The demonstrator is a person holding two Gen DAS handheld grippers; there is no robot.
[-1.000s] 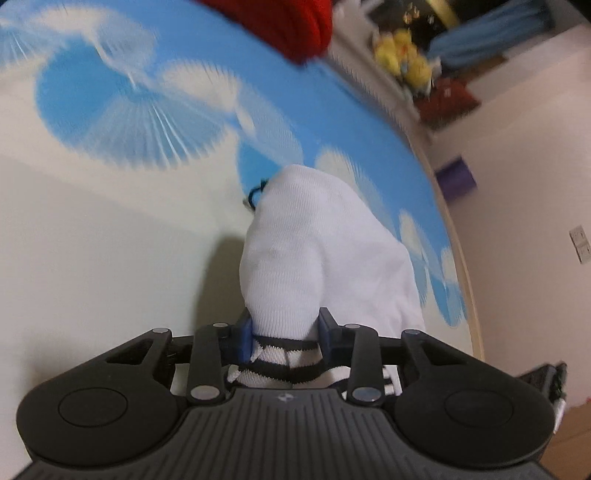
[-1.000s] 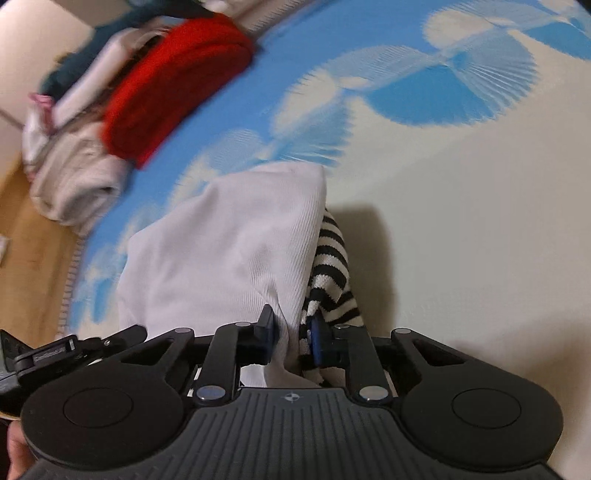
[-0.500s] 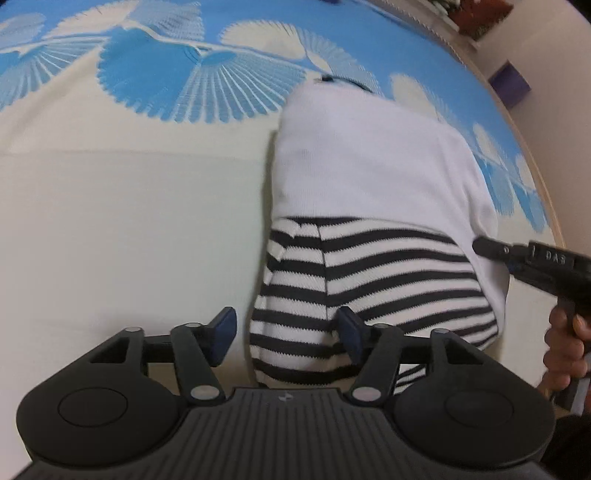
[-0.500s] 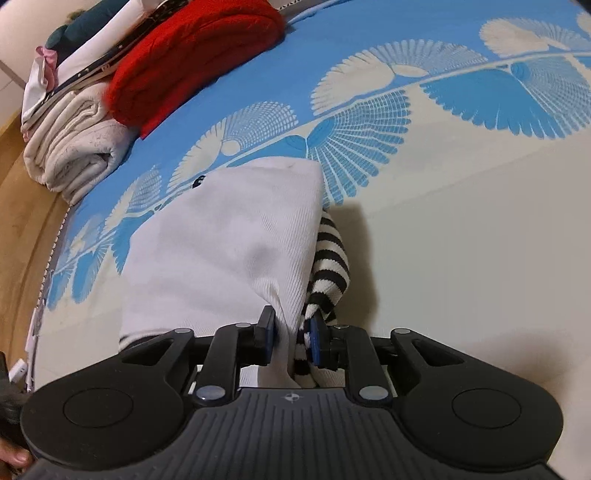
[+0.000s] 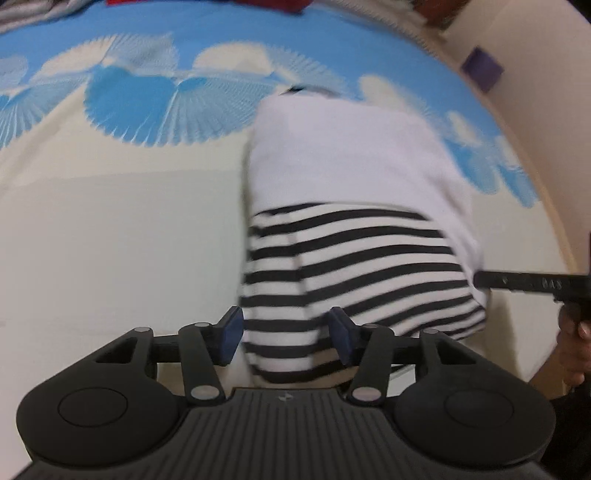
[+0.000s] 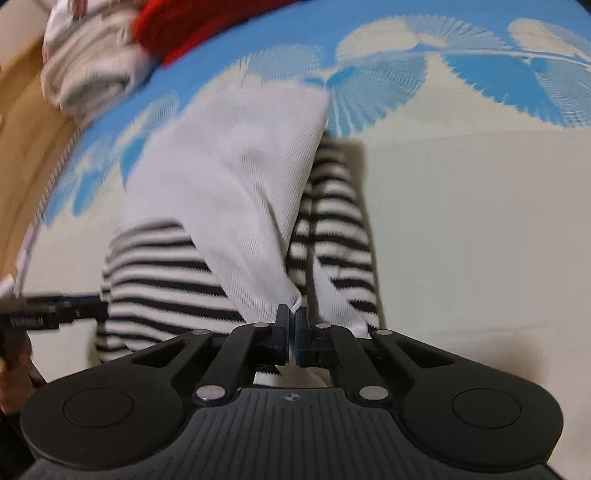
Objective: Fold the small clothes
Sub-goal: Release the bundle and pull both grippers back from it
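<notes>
A small garment, white (image 5: 347,155) with a black-and-white striped part (image 5: 351,266), lies folded on the blue-and-cream patterned bed cover (image 5: 110,240). My left gripper (image 5: 286,338) is open, its fingers either side of the striped near edge without pinching it. My right gripper (image 6: 293,326) is shut on the garment's white edge (image 6: 236,192), with the striped fabric (image 6: 332,229) bunched beside it. The right gripper's tip (image 5: 528,282) shows at the right of the left wrist view; the left gripper's tip (image 6: 44,312) shows at the left of the right wrist view.
A red folded item (image 6: 207,26) and a pile of pale folded clothes (image 6: 88,70) sit at the far side of the cover. A wooden floor (image 6: 22,122) lies past the cover's edge. A purple box (image 5: 482,68) stands by the wall.
My left gripper has let go of the garment and opened; the garment now lies flat with the striped part showing. My right gripper stays shut on the white edge and has drawn closer.
</notes>
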